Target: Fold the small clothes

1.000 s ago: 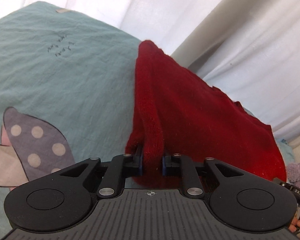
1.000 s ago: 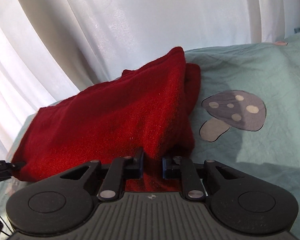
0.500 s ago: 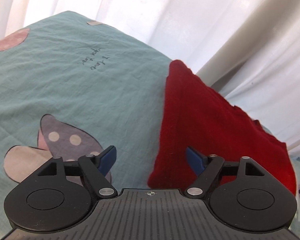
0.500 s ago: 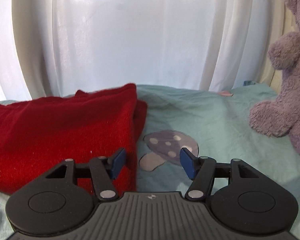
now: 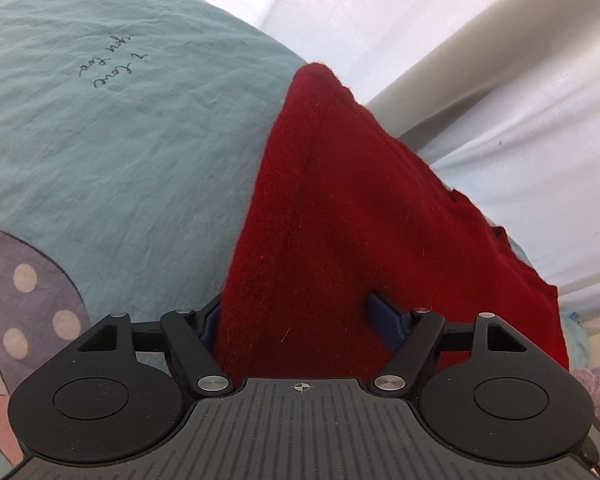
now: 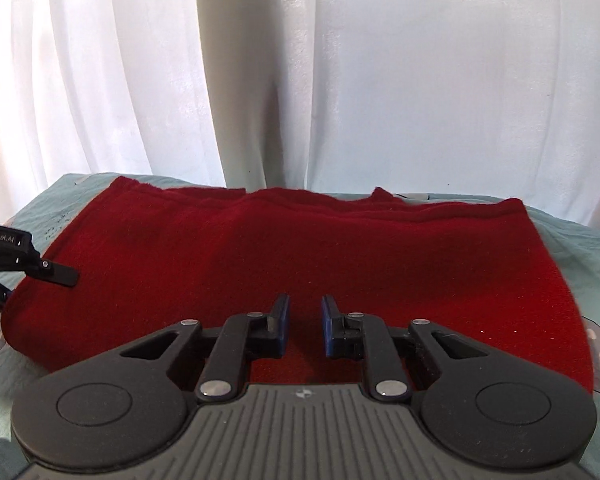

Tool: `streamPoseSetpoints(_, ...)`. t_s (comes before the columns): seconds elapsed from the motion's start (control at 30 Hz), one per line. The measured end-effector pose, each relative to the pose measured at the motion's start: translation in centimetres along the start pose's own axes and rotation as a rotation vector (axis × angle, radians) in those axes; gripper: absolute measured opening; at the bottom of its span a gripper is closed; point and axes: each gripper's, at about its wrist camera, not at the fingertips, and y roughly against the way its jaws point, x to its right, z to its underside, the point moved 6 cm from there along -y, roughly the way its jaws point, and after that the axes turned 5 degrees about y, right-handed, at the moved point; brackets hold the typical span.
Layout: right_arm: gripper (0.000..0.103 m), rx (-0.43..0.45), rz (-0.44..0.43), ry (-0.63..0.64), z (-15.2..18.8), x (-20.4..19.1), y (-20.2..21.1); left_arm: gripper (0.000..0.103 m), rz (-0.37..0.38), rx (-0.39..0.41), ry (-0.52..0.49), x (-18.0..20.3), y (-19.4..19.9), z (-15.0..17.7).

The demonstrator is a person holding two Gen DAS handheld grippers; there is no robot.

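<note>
A red knitted garment point(image 5: 340, 220) lies folded flat on a teal bedsheet point(image 5: 120, 140). My left gripper point(image 5: 300, 320) is open, its blue pads straddling the garment's near end, the cloth bulging between them. In the right wrist view the garment point(image 6: 300, 248) spreads wide across the sheet. My right gripper point(image 6: 303, 326) hovers over the middle of its near edge with its jaws close together and a small gap, nothing between them. The left gripper's finger point(image 6: 56, 274) shows at the garment's left end.
White curtains point(image 6: 340, 80) hang close behind the bed's far edge. The sheet carries a mushroom print point(image 5: 24, 288) and handwriting point(image 5: 112, 62). A purple plush point(image 5: 598, 396) lies at the right edge of the left wrist view.
Both grippers let go of the garment a second ago and opened. The left has since moved back over the garment's end. The right swung to the garment's middle and narrowed its jaws.
</note>
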Motion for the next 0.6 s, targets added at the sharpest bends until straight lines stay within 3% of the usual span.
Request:
streamPoseSetpoints(0.07, 0.016, -0.004, 0.019, 0.044, 0.5, -0.8, -0.4, 0.062, -0.002, 0.006, -0.018, 0.4, -0.2, -0.5)
streamPoseSetpoints(0.17, 0.016, 0.007, 0.047, 0.115, 0.8, -1.5, -0.5, 0.056, -0.012, 0.012, -0.04, 0.9, -0.3, -1.2)
streamPoseSetpoints(0.37, 0.016, 0.045, 0.023, 0.074, 0.3, -1.8, 1.0, 0.066, -0.006, 0.017, -0.026, 1.0, -1.2, -1.6)
streamPoseSetpoints(0.6, 0.016, 0.04, -0.011, 0.09, 1.1, -2.7, 1.3, 0.066, 0.018, 0.004, -0.03, 1.5, -2.0, -2.3)
